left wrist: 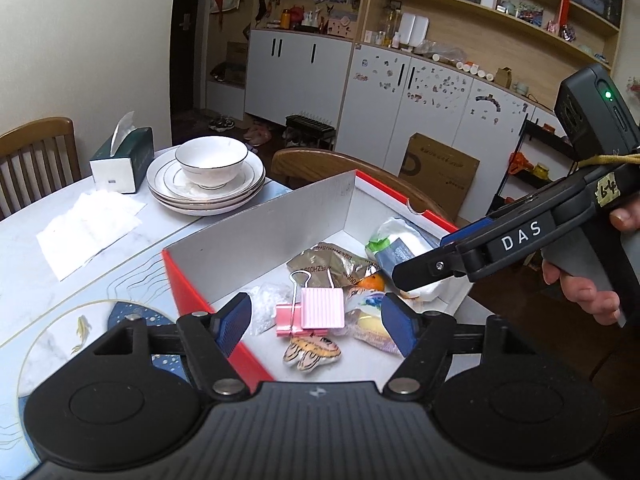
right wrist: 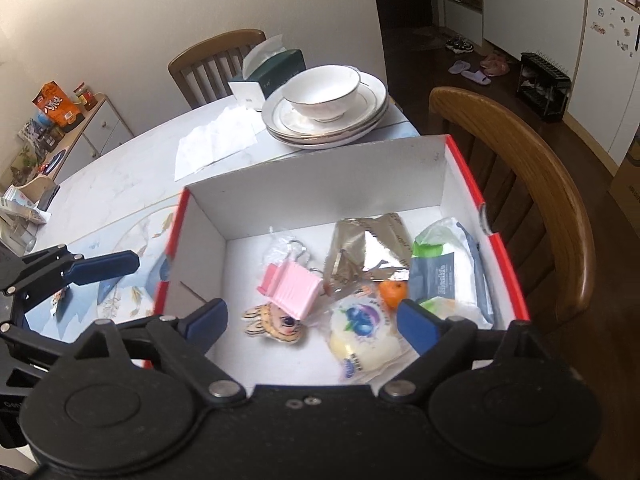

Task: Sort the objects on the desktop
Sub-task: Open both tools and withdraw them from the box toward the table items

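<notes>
Tabletop (right wrist: 120, 184), pale marble print: red-rimmed box (right wrist: 460, 152), stacked plates (right wrist: 372, 108) with bowl (right wrist: 320, 92), tissue box (right wrist: 276, 72), loose tissues (right wrist: 216, 144).

right tongs (right wrist: 312, 322): jaws spread wide above the near end of the box, nothing between the blue pads
left tongs (right wrist: 108, 266): at the left edge, over the bench beside the box, blue finger pointing right
box (right wrist: 320, 168): red-rimmed, white inside, at the bench's right edge
pink binder clip (right wrist: 292, 286): middle of the box floor
animal charm (right wrist: 274, 322): just in front of the clip
round wrapped snack (right wrist: 362, 334): near right of the box
orange (right wrist: 392, 293): beside the snack
wipes pack (right wrist: 448, 272): against the right wall
foil packet (right wrist: 370, 248): towards the far wall
bowl (right wrist: 320, 92): on stacked plates (right wrist: 360, 120) at the bench's far edge
tissue box (right wrist: 276, 70): left of the plates
</notes>
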A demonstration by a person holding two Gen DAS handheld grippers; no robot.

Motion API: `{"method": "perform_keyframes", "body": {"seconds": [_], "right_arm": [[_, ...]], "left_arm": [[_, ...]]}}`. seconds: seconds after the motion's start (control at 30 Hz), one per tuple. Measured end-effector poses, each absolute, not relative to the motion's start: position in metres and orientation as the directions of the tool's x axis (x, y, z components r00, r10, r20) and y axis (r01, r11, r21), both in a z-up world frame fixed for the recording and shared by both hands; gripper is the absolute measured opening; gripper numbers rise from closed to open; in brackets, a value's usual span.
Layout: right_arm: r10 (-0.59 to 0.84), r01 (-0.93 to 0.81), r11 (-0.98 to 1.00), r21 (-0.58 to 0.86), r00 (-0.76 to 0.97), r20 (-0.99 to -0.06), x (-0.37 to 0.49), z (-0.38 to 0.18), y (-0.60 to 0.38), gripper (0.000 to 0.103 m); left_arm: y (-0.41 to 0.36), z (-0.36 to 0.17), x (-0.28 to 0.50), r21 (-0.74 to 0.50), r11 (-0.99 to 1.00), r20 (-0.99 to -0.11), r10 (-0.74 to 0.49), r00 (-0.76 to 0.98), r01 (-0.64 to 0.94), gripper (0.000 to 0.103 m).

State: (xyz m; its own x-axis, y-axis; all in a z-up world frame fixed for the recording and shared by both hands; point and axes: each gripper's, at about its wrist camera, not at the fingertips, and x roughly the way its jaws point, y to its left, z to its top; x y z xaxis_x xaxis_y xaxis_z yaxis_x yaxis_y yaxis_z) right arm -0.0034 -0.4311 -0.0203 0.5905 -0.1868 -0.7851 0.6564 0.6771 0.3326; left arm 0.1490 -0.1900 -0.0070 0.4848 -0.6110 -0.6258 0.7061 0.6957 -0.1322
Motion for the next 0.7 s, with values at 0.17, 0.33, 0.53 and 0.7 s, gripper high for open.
{"method": "perform_keyframes", "body": {"seconds": [0.17,0.33,0.53,0.7], "right_arm": [[-0.199,0.662,0.678,0.320,0.585,-0.786,0.012,-0.013,-0.412,0.093],[-0.204,0.662,0.680,0.317,0.585,-0.785,0.031,-0.008,-0.393,0.093],[-0.193,0.640,0.705,0.305,0.587,-0.786,0.062,-0.003,-0.371,0.094],[-0.180,0.611,0.737,0.289,0.590,-0.788,0.098,0.001,-0.353,0.094]], "left_arm": [[-0.165,-0.004,0.149,-0.141,0.694,-0.621,-0.617,0.483,0.706,0.071],[-0.141,-0.004,0.150,-0.143,0.696,-0.612,-0.621,0.489,0.704,0.081],[-0.106,-0.007,0.151,-0.147,0.717,-0.601,-0.612,0.514,0.682,0.091],[-0.071,-0.011,0.153,-0.147,0.756,-0.589,-0.585,0.557,0.638,0.100]]}}
